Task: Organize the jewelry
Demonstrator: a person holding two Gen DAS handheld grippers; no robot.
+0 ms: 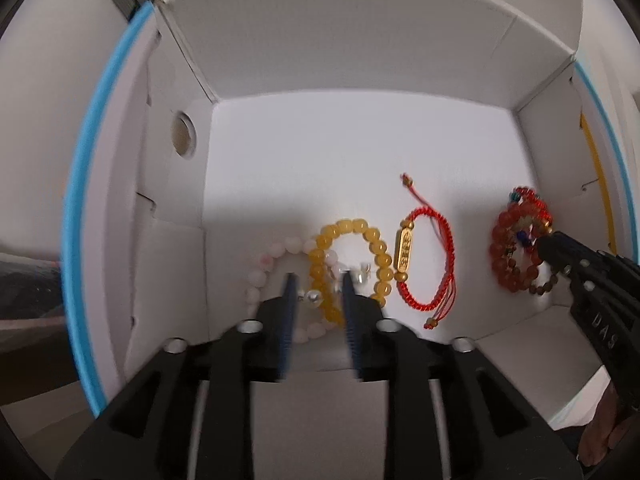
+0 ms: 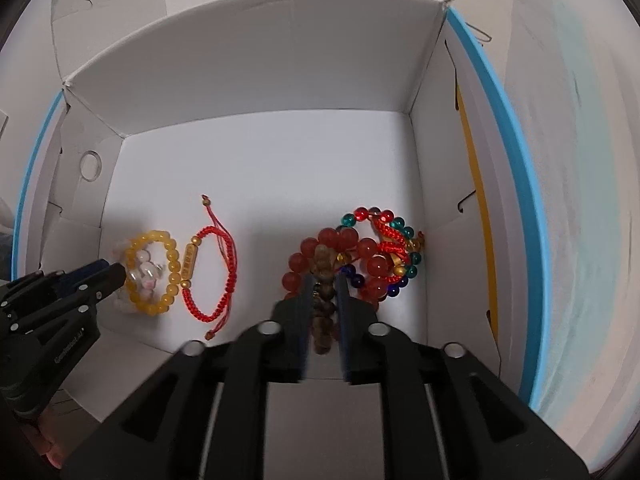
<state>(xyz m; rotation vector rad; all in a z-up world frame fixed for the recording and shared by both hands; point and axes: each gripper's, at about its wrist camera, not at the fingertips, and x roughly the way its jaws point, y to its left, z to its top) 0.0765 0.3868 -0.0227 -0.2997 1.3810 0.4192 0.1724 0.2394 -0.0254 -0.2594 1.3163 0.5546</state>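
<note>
Left wrist view: inside a white cardboard box, the left hand-held gripper hangs, jaws partly spread, over a yellow bead bracelet at lower centre. Beside it lies a red cord bracelet, its long axis running top to bottom of the frame. Right wrist view: the right hand-held gripper, jaws slightly apart, straddles a brown bead strand in the red bead pile. Best lift straight up, so neighbouring loops stay put.

Box far half bare; bracelets crowd near wall.
</note>
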